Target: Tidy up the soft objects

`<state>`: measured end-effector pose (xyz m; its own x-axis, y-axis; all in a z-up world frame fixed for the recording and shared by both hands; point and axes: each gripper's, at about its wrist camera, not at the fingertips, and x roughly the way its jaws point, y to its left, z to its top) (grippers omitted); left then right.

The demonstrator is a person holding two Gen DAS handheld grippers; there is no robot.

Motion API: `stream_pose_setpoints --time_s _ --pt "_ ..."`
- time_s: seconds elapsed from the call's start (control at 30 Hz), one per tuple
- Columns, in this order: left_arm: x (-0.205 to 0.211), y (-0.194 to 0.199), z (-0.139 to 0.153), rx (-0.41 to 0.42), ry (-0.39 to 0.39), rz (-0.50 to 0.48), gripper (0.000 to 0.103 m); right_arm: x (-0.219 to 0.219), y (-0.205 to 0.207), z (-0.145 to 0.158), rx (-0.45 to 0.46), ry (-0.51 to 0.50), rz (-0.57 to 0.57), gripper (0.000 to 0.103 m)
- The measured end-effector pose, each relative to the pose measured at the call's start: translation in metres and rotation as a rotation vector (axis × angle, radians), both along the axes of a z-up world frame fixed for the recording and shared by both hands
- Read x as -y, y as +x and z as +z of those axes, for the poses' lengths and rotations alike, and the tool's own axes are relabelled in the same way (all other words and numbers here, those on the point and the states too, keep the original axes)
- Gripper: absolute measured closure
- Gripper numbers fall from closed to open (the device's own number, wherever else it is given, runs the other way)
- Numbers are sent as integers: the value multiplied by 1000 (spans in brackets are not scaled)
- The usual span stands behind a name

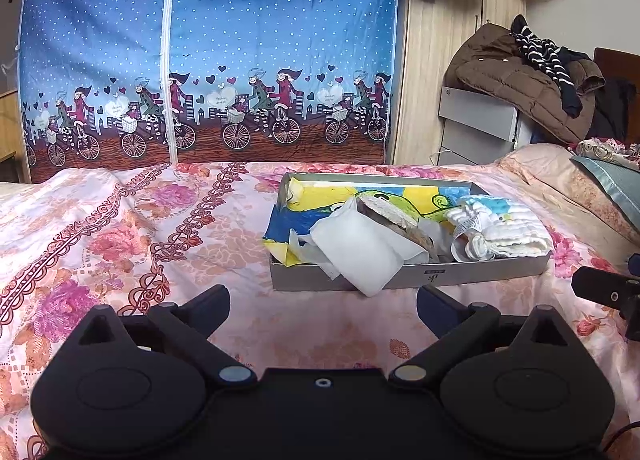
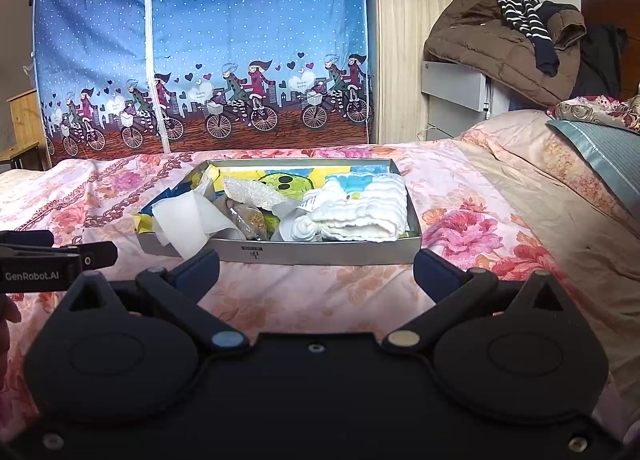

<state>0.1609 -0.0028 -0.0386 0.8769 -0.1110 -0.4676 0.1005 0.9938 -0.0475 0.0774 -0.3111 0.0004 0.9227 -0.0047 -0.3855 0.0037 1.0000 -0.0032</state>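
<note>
A shallow grey cardboard box (image 1: 408,280) lies on the floral bedspread; it also shows in the right wrist view (image 2: 320,254). Inside lie a yellow-blue cartoon cloth (image 1: 404,195), a white folded cloth (image 1: 360,252) that hangs over the front rim, a brown-edged pad (image 1: 396,219) and a folded white ribbed towel (image 1: 508,227). The towel also shows in the right wrist view (image 2: 360,207). My left gripper (image 1: 322,310) is open and empty just before the box. My right gripper (image 2: 316,270) is open and empty before the box too.
The bed (image 1: 120,244) stretches left and right of the box. A blue fabric wardrobe with a bicycle print (image 1: 208,51) stands behind the bed. A brown jacket and striped garment (image 1: 532,71) lie on a grey cabinet at right. Pillows (image 2: 600,151) lie at right.
</note>
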Motion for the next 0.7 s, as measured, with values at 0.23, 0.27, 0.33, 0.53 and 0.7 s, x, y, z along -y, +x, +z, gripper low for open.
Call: stream_pose_setpoints --time_s 0.23,0.27,0.33,0.53,0.7 --pt "0 -2 -1 4 2 1 2 -3 0 -1 -2 0 -2 1" --pt "0 -3 -1 3 3 0 2 -3 0 -1 -2 1 -2 1" --pt "0 -3 -2 3 2 2 2 -4 0 -1 -2 -1 -1 1" --pt "0 -4 -3 8 4 5 2 -6 0 -2 -6 -5 7 1" --pt "0 -5 -3 9 3 5 2 -6 1 -2 -4 -2 4 1"
